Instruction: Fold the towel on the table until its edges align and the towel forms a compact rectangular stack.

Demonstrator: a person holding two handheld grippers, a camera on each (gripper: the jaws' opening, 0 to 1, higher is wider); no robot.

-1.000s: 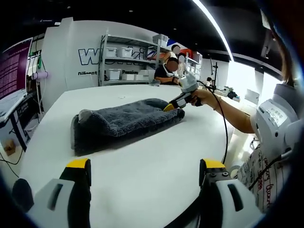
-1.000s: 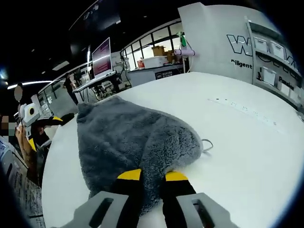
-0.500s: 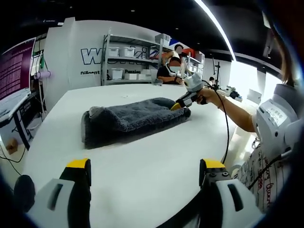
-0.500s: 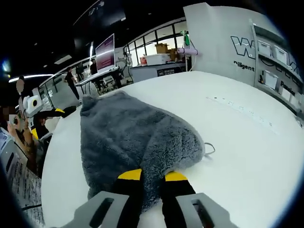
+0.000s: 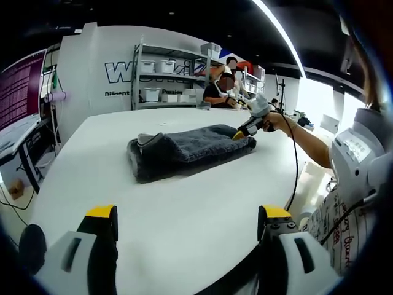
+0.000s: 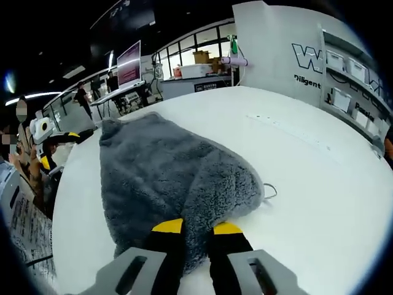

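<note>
1. Yellow-tipped jaws of the right gripper (image 6: pixel 198 228) are closed on one end of the towel (image 6: pixel 169 184).
2. The left gripper (image 5: pixel 187 216) hangs with jaws wide apart, holding nothing.
3. The grey, fluffy towel lies folded lengthwise on the white tabletop (image 5: pixel 184 203).

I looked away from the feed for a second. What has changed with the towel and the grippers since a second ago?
The right gripper, shut on the grey towel, has dragged it across the white table, rightward and farther off in the left gripper view. The folded towel keeps its shape, and the grip on its corner is unchanged. The left gripper stays open, hovering over the table, off the towel.
</note>
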